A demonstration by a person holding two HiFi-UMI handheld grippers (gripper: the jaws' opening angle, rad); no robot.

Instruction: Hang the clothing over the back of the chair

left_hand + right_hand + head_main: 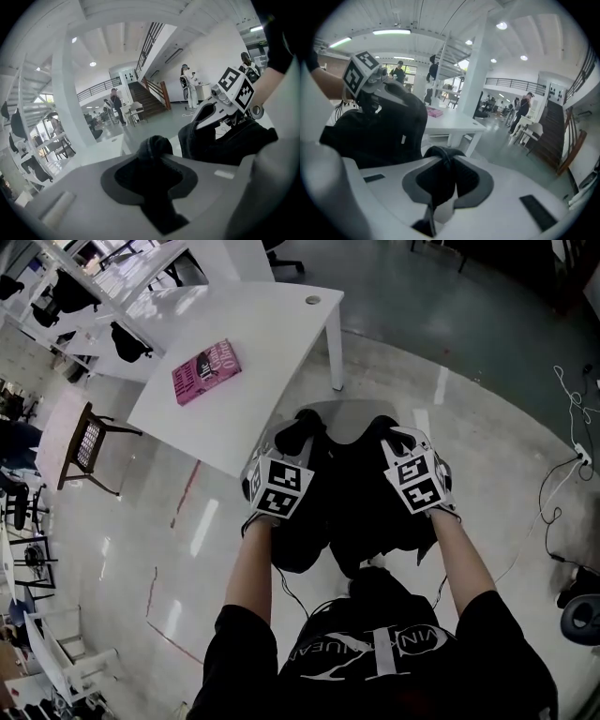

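Observation:
The black clothing (342,512) lies draped over the grey chair back (349,412) right in front of me. My left gripper (294,441) is at the garment's top left corner and my right gripper (388,441) at its top right, both at the chair's upper edge. In the left gripper view, the left gripper (152,157) has its jaws apart, with a bunch of black cloth (153,146) lying loose in the gap. In the right gripper view, the right gripper (442,164) is shut on a fold of the cloth (440,157). Each gripper view shows the other gripper above the hanging garment (379,131).
A white table (253,324) stands just beyond the chair, with a pink book (206,371) on it. A wooden chair (86,444) is at the far left. Cables (562,479) trail over the shiny floor on the right. People stand far off in the hall.

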